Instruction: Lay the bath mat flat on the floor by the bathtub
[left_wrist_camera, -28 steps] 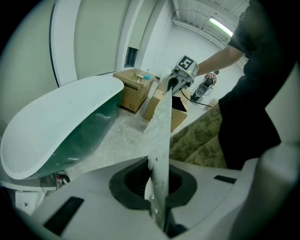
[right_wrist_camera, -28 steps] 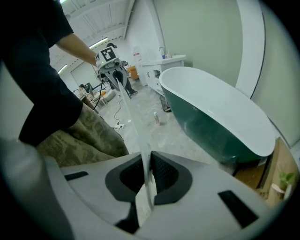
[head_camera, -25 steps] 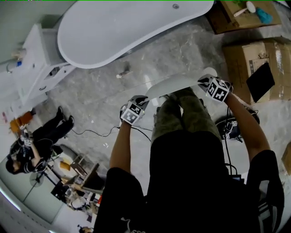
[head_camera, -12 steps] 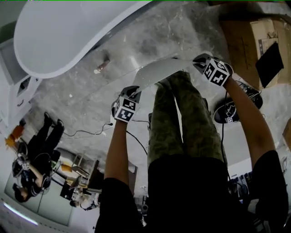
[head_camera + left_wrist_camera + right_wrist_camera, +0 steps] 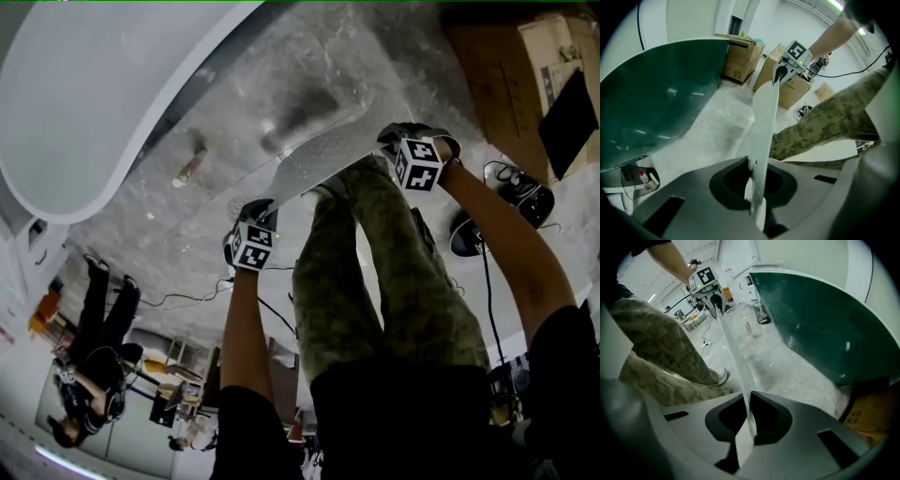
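Observation:
The white bath mat point(image 5: 319, 150) hangs stretched between my two grippers, low over the grey floor beside the bathtub point(image 5: 84, 103). My left gripper point(image 5: 258, 217) is shut on the mat's left end, and my right gripper point(image 5: 394, 141) is shut on its right end. In the left gripper view the mat point(image 5: 761, 126) runs edge-on from my jaws point(image 5: 757, 206) to the other gripper point(image 5: 780, 75). In the right gripper view the mat point(image 5: 733, 352) likewise runs from my jaws point(image 5: 749, 425) to the far gripper point(image 5: 714, 301). The tub's dark green side point(image 5: 651, 98) point(image 5: 820, 324) stands close by.
My camouflage-trousered legs point(image 5: 375, 262) stand just behind the mat. A small bottle point(image 5: 190, 166) lies on the floor near the tub. Cardboard boxes point(image 5: 511, 75) stand at the right, shoes point(image 5: 520, 192) and a cable point(image 5: 187, 281) lie on the floor. A person point(image 5: 94, 366) sits at the lower left.
Both grippers have sunk toward the floor with the mat held taut between them; the tub and floor now fill more of the head view.

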The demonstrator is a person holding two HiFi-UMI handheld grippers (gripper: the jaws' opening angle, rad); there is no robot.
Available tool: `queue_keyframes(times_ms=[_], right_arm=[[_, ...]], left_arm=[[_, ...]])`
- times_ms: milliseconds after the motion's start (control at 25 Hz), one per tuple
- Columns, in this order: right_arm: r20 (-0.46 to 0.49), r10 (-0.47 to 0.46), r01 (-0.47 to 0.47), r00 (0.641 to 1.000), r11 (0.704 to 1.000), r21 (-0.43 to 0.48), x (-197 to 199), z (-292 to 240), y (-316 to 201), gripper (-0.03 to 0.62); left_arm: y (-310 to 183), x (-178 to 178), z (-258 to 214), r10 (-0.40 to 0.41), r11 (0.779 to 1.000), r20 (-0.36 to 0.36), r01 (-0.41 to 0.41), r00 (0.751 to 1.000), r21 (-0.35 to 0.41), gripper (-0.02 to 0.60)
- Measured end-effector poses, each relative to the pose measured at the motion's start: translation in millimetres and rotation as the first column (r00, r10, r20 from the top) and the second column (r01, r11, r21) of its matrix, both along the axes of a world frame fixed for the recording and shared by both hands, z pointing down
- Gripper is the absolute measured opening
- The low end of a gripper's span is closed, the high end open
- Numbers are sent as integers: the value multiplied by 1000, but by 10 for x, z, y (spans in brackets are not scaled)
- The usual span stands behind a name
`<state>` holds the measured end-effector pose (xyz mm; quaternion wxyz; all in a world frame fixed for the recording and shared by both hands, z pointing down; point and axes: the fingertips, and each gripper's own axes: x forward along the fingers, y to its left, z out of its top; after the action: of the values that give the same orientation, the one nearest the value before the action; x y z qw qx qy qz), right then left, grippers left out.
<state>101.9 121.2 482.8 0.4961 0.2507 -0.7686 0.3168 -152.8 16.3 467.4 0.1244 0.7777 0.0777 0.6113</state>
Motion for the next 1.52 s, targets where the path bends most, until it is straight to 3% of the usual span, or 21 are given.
queue_keyframes(times_ms=[160, 320, 600, 800, 1160, 1360, 1520], right_arm=[[10, 27, -27, 1000, 1000, -11, 58, 328, 65, 29], [3, 61, -61, 998, 998, -29, 119, 581, 76, 29], [-55, 1, -2, 998, 1000, -17, -35, 866, 228, 29], [-99, -92, 99, 991, 993, 64, -117, 1101, 334, 29], [-138, -1, 22, 990, 988, 155, 96, 1332, -71, 29], [-205, -48, 88, 978, 977, 192, 170, 1521, -175, 29], [-222, -17, 68, 975, 971, 228, 217, 1674, -381, 29]], left_arm=[[122, 31, 283, -10, 1000, 35, 10, 999, -9, 26], [200, 58, 536, -18, 1000, 15, 17, 1000, 3, 26], [473, -162, 990, -54, 998, 10, 54, 998, 15, 26], [520, -226, 1222, 8, 997, -6, -8, 1000, 72, 26], [163, -37, 1542, 52, 984, -79, -38, 996, 175, 26], [56, 36, 1754, 116, 970, -79, -96, 990, 222, 25], [-90, 60, 1942, 151, 959, -79, -126, 985, 255, 25]])
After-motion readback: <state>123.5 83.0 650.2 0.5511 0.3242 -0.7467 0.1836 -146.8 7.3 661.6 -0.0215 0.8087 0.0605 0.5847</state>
